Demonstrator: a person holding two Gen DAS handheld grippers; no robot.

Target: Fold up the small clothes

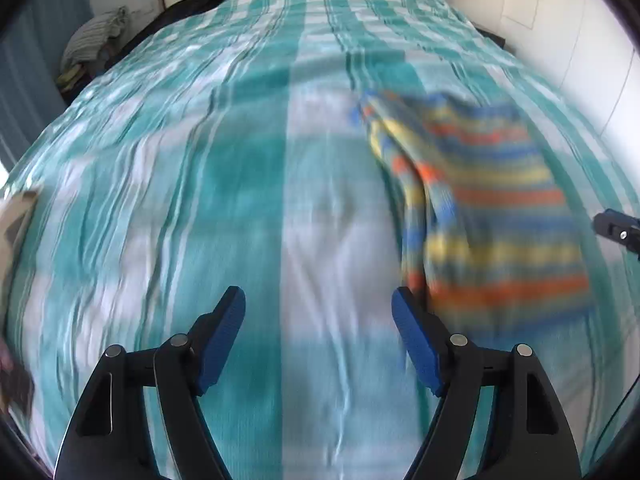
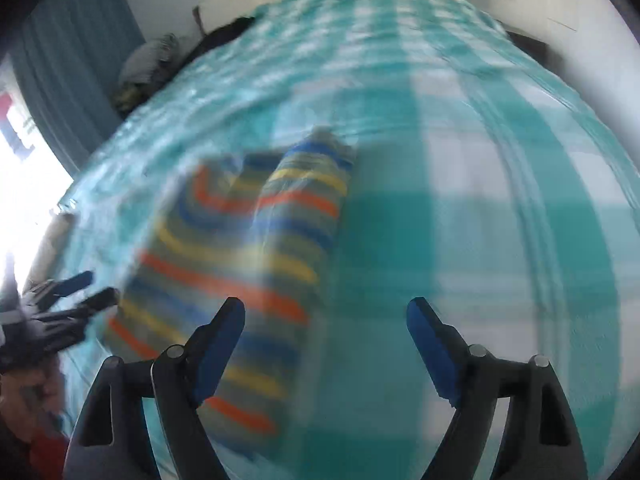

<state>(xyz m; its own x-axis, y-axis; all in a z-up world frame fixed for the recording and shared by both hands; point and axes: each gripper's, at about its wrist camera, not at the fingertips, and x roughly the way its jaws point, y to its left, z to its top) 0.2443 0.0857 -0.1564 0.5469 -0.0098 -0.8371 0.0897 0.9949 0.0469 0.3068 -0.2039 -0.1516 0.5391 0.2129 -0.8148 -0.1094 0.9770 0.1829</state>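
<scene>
Striped garment (image 1: 484, 208) lies flat on the teal-and-white checked bedspread (image 1: 224, 168), on the near half of the bed. Stripes: orange, yellow, blue, grey-green. It looks folded into a long panel; long axis runs from the near edge of the bed toward the headboard end, stripes crossing it. In the right wrist view the garment (image 2: 240, 264) narrows at its far end, where a blue band and a bit of grey fabric show; this end points up the bed, leaning slightly right. Both views are motion-blurred, so fold edges are not sharp.

Left gripper (image 1: 318, 308): fingers spread wide, nothing between them, over bare bedspread just left of the garment. Its right finger pad (image 1: 416, 344) sits beside the garment's near-left corner; contact cannot be judged.

Right gripper (image 2: 326, 316): fingers spread wide, holding nothing. Its left finger (image 2: 218, 344) overlaps the garment's near part in view; the other is over bedspread.

A heap of clothes (image 1: 92, 46) sits off the bed's far left side.
</scene>
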